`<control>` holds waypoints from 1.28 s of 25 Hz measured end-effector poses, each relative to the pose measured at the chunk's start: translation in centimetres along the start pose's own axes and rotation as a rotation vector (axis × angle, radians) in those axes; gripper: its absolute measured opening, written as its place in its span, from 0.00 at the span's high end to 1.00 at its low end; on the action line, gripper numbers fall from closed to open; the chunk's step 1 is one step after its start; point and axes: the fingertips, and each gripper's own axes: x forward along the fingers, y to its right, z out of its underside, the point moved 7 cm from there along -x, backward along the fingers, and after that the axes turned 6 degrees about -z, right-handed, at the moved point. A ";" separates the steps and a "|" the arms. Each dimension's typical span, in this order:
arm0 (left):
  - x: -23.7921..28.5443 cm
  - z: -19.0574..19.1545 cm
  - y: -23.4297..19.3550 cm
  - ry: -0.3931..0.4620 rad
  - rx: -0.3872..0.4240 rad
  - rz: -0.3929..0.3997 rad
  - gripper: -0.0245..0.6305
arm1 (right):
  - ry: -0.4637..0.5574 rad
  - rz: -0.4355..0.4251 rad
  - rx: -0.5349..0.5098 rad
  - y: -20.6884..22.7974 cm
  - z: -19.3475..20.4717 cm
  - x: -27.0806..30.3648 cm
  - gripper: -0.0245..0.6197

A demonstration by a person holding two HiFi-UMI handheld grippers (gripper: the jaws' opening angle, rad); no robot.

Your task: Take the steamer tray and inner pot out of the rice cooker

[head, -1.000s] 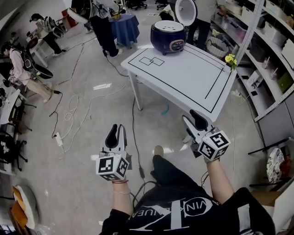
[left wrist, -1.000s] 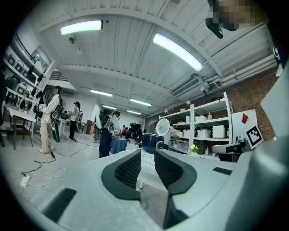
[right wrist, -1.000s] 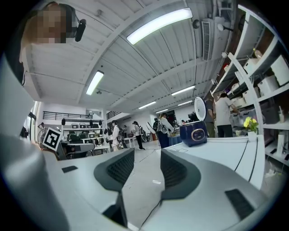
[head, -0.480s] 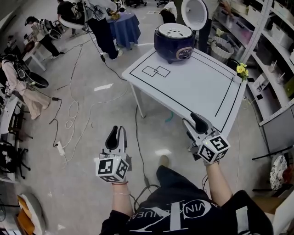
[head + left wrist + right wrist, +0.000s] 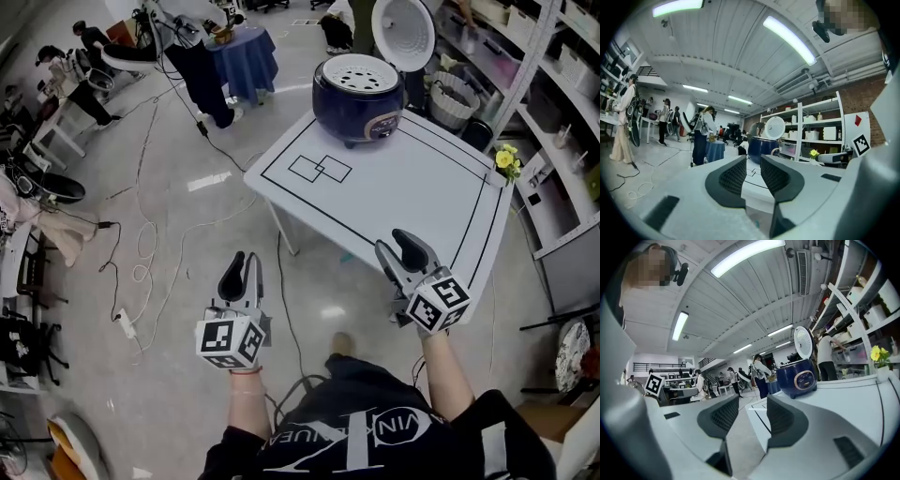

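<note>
Person has walked closer. Rice cooker (image 5: 358, 89), lid up and steamer tray (image 5: 361, 70) still inside, sits at the tabletop's (image 5: 403, 187) far end. Left gripper (image 5: 239, 265) and right gripper (image 5: 403, 246) fingers are narrowly apart, empty.

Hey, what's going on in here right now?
A person stands at the near side of the white table, left tongs and right tongs both open and empty. The rice cooker at the table's far end has its lid up with the steamer tray sitting inside. Nothing taken out yet.
</note>
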 end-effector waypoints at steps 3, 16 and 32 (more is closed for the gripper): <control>2.9 -0.8 -0.3 0.019 0.001 0.016 0.87 | 0.005 0.003 -0.004 1.4 -0.4 1.8 0.70; 10.4 -3.6 1.1 0.056 0.034 0.124 0.87 | 0.061 0.056 -0.018 4.7 -3.0 3.7 0.70; 26.6 -5.8 -0.2 0.059 0.018 0.293 0.87 | 0.071 0.200 -0.045 11.8 -6.0 11.1 0.70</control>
